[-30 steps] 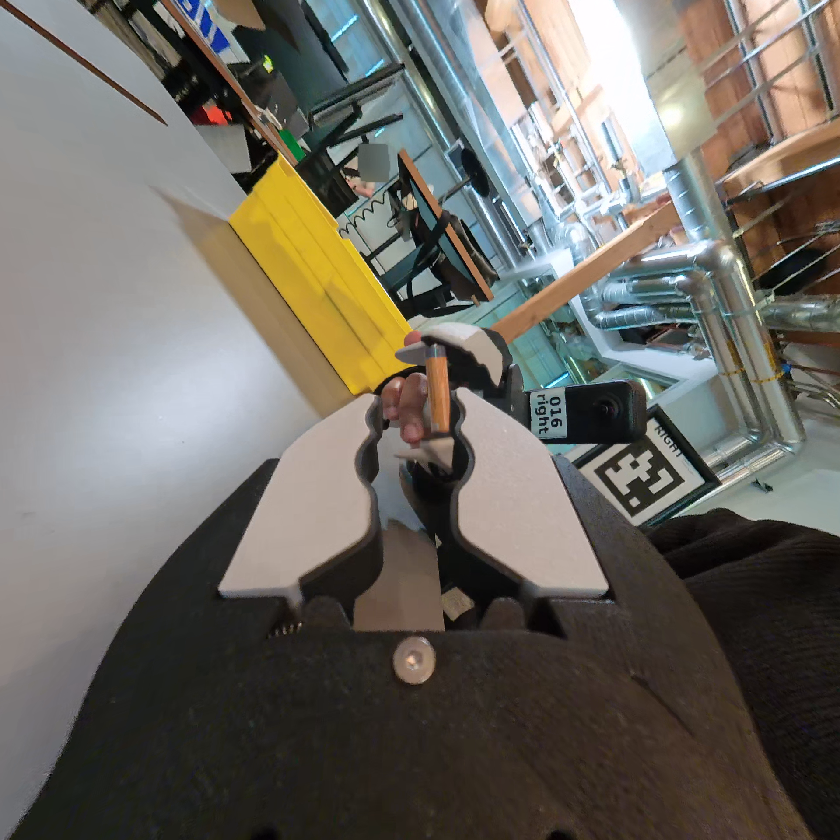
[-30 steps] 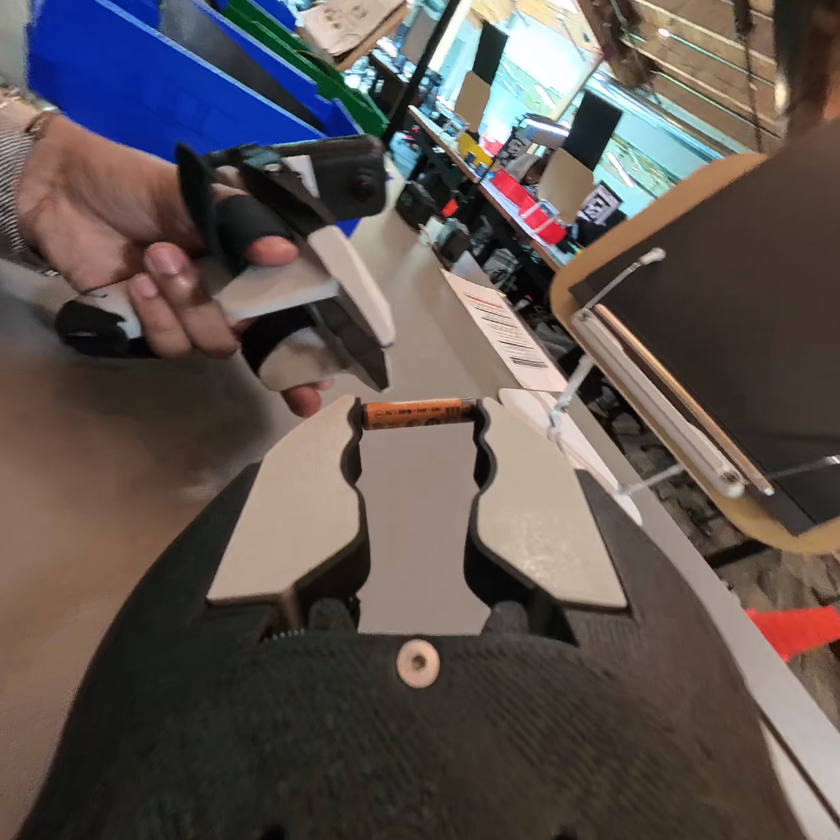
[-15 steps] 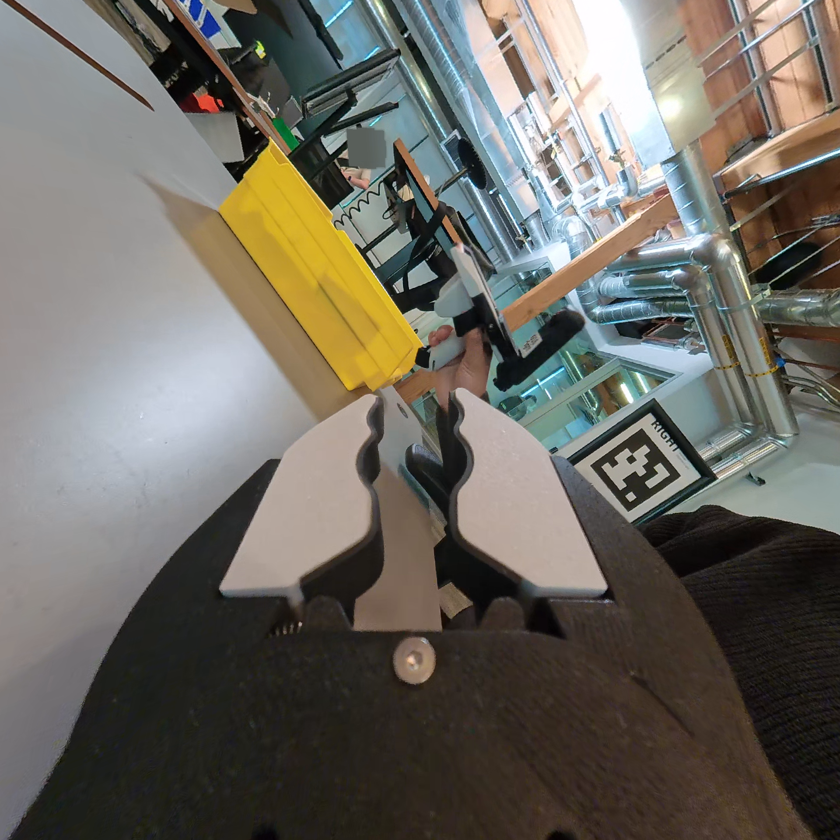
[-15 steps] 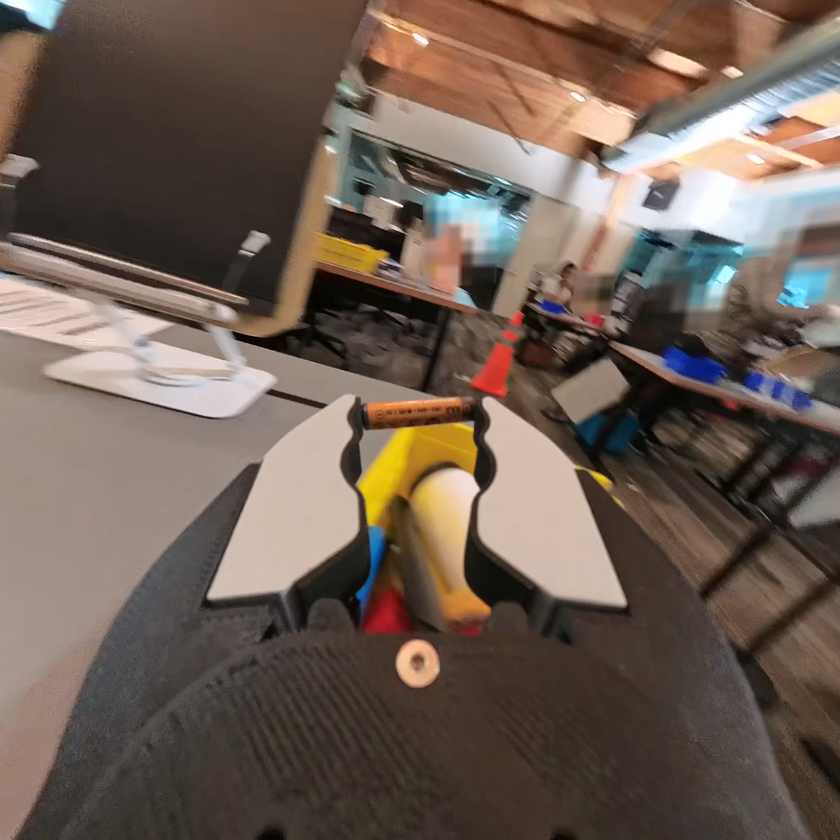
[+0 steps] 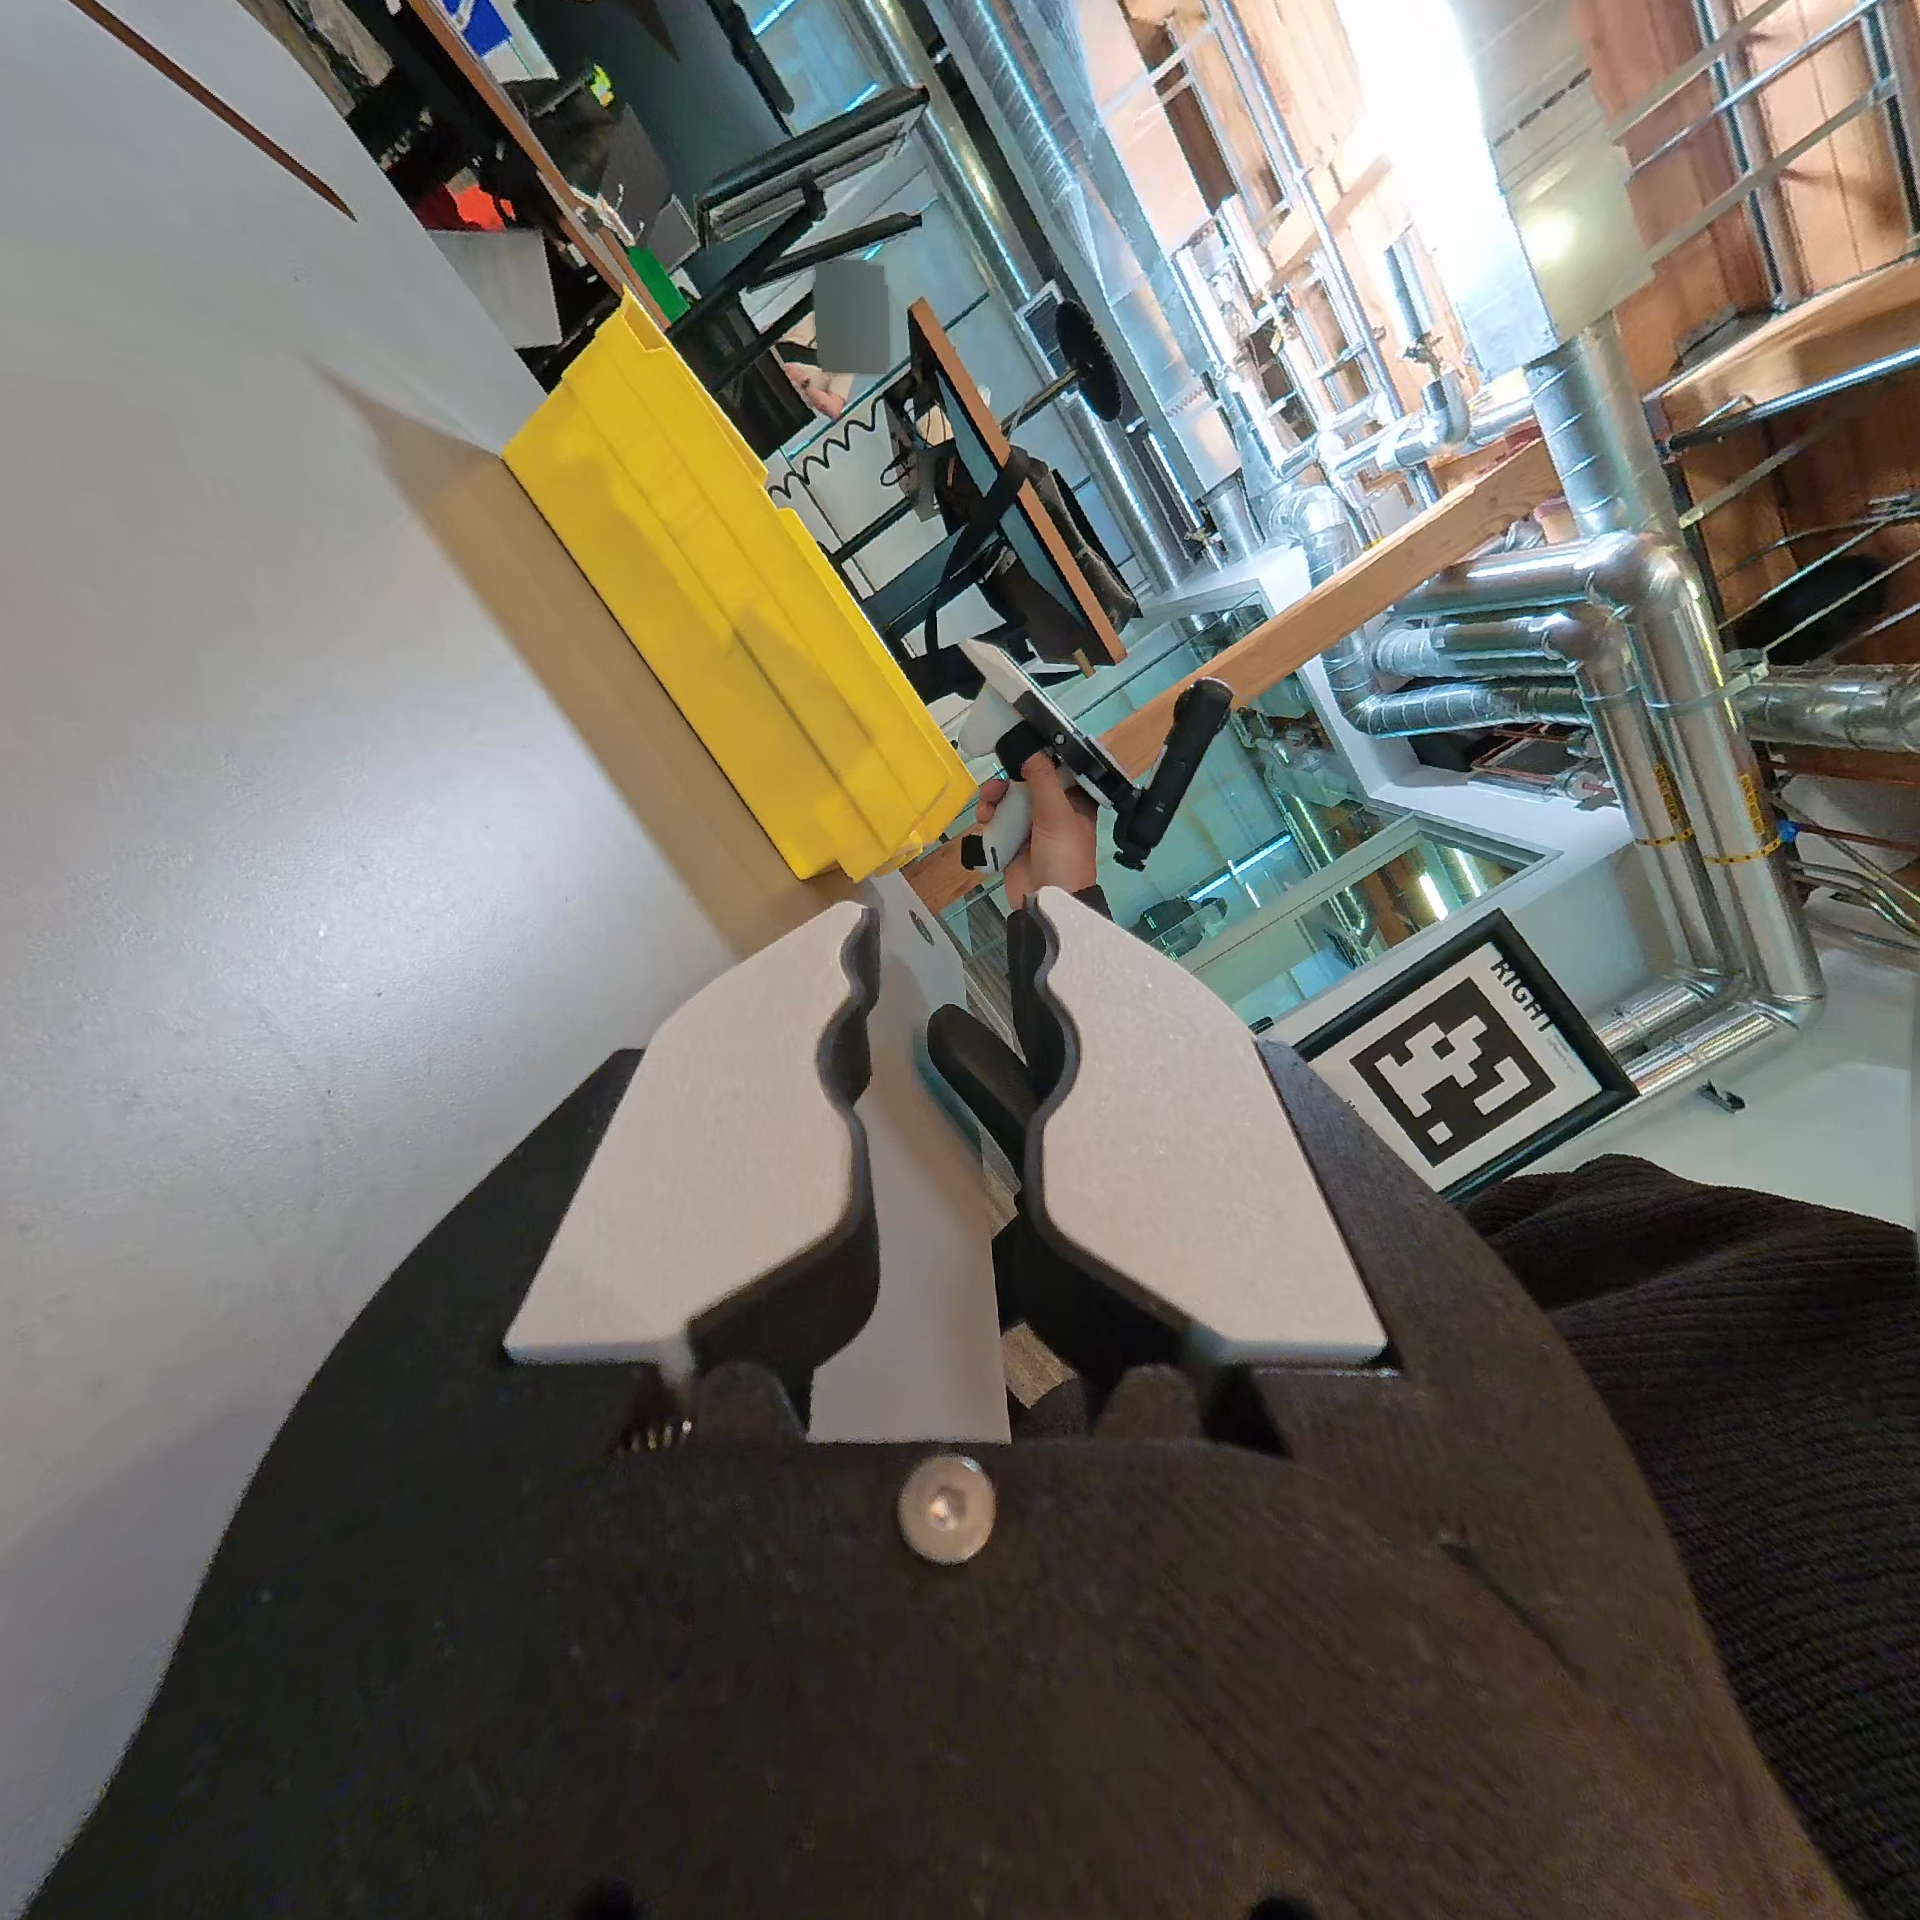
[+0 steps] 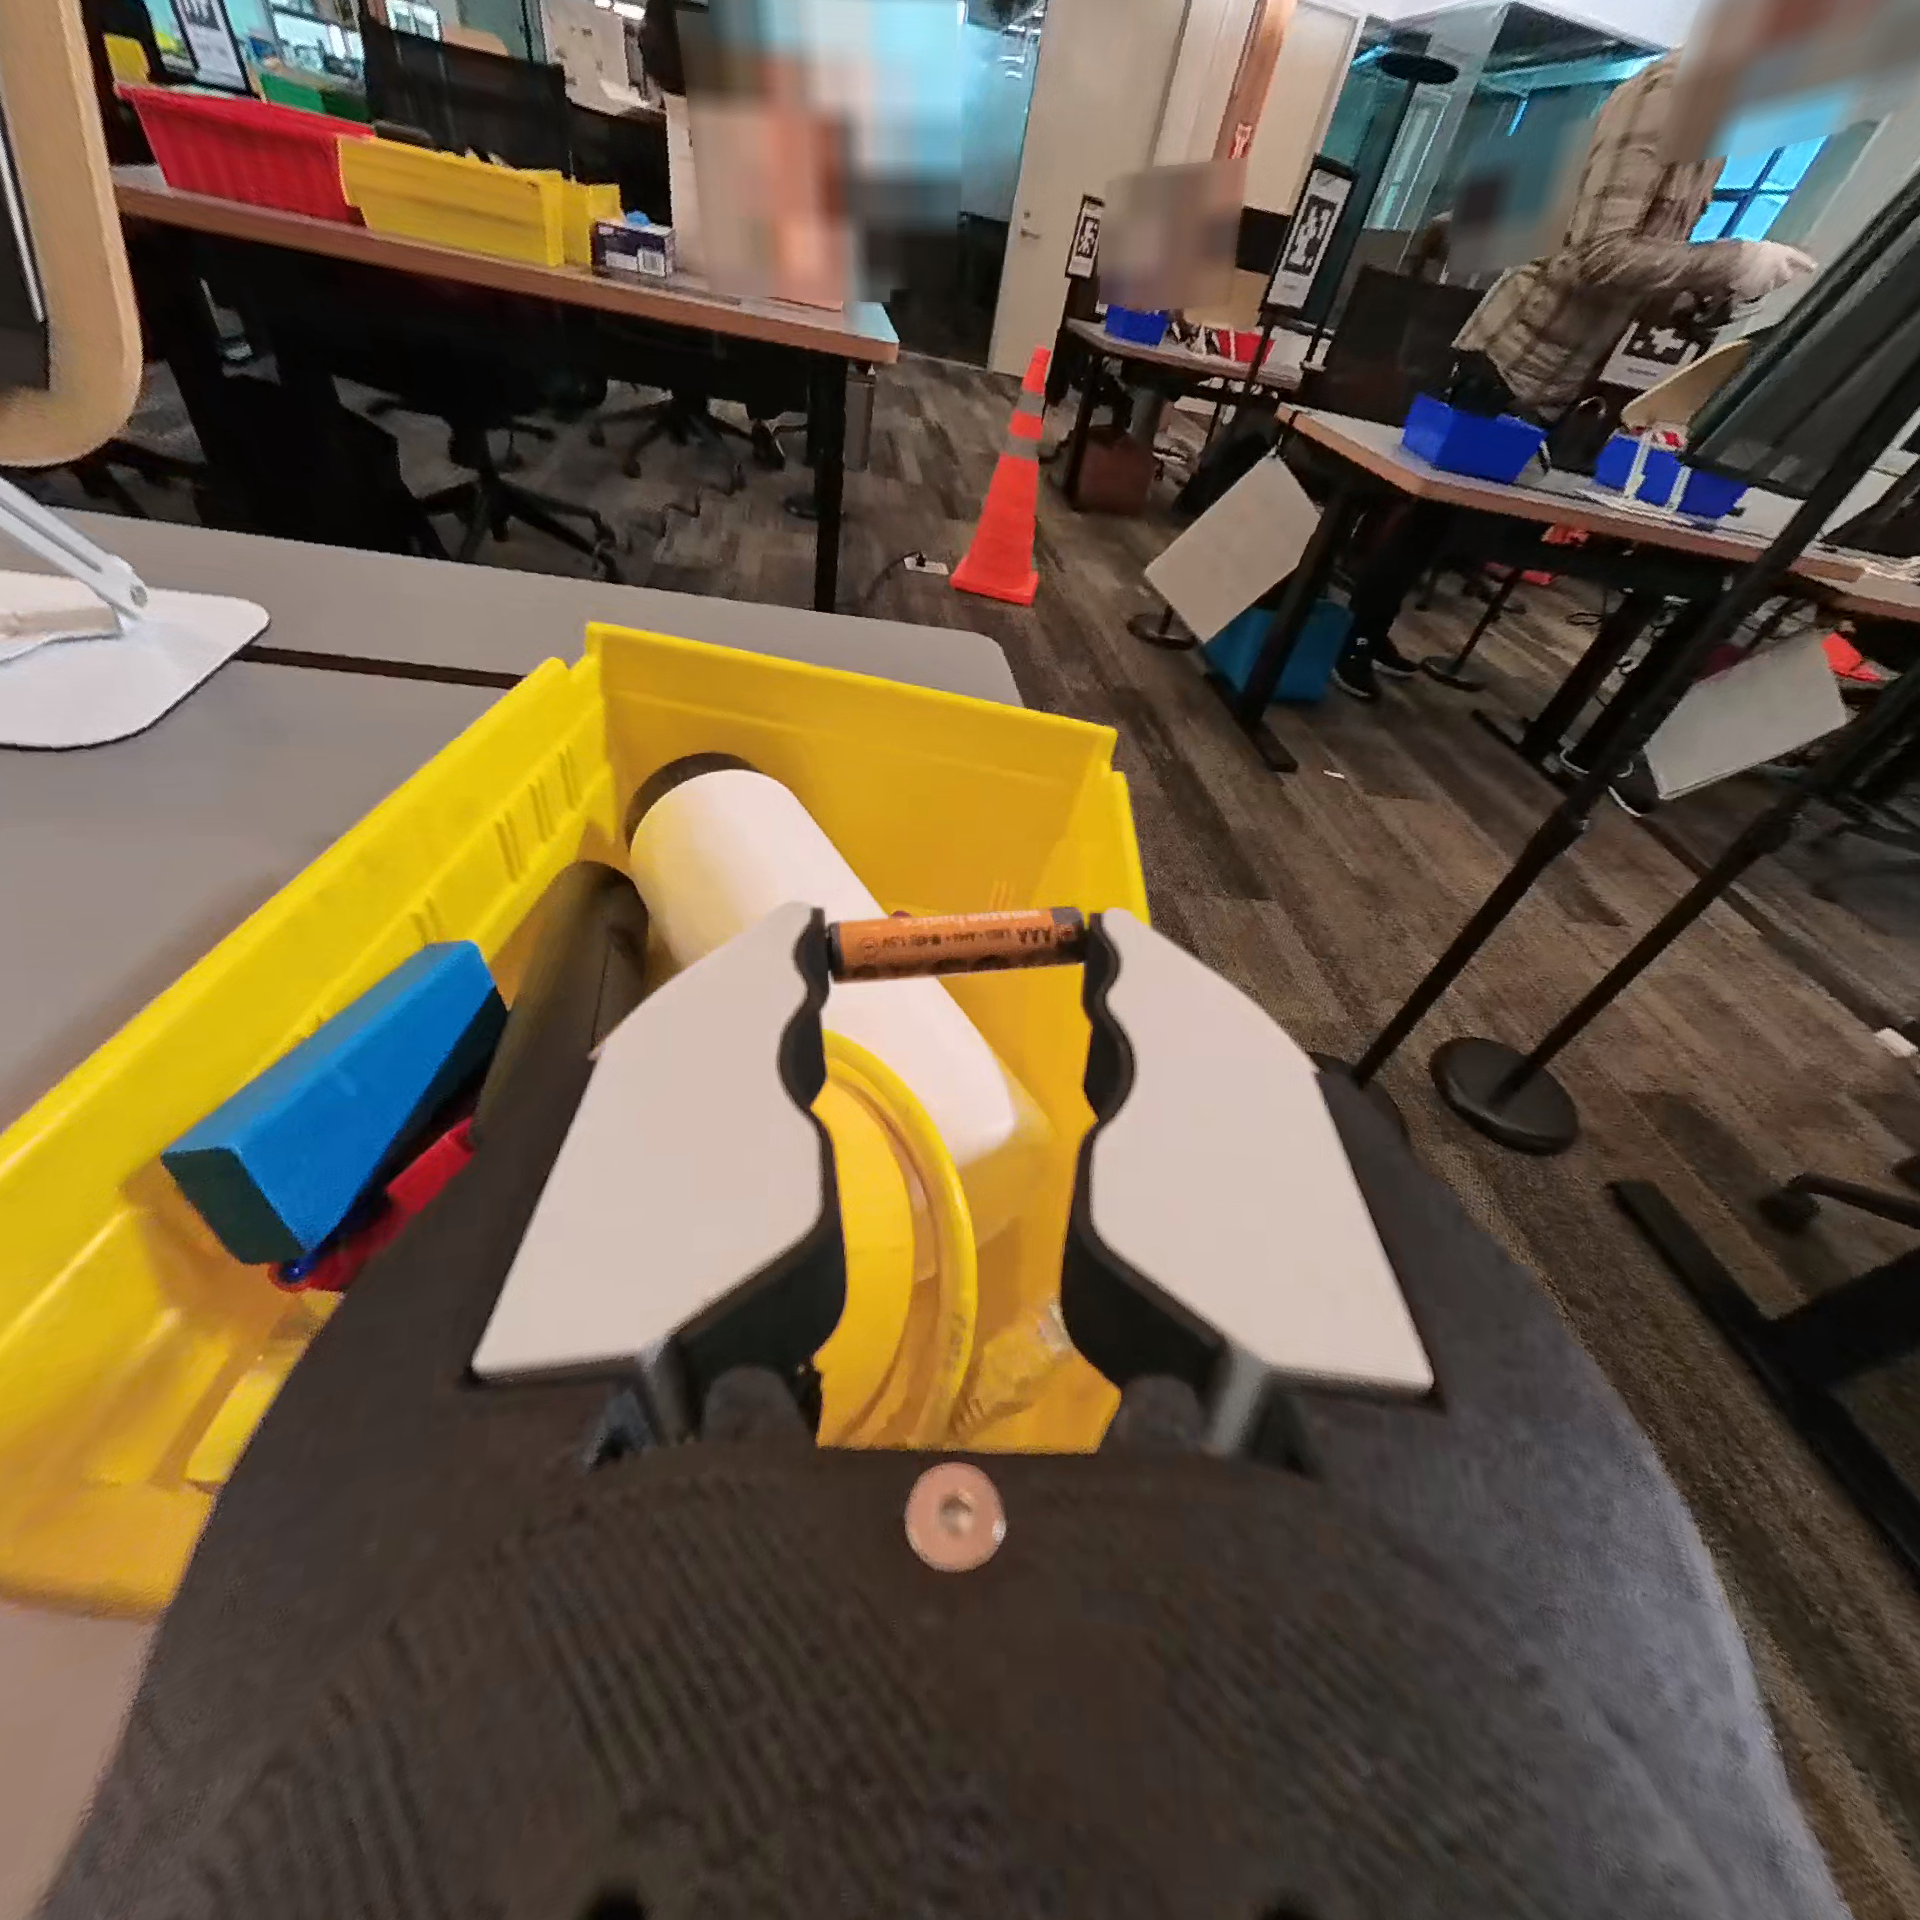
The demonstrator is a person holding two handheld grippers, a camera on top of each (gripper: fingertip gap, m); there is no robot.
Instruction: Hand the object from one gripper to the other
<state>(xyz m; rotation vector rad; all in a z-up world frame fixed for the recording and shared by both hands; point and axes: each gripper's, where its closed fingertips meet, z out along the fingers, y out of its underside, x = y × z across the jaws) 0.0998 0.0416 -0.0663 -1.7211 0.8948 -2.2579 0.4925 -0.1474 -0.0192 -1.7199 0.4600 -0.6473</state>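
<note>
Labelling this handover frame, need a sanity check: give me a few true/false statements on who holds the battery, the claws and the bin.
1. The right claw is shut on the battery. True.
2. The battery is gripped by its sides, pointing forward. False: it lies crosswise, held by its two ends between the fingertips.
3. The left claw holds nothing. True: its jaws stand apart with nothing between them.
4. The yellow bin below the right claw is empty. False: a white cylinder, a blue block and other items lie in it.
5. The battery lies in the bin. False: it is held in the claw above it.
</note>
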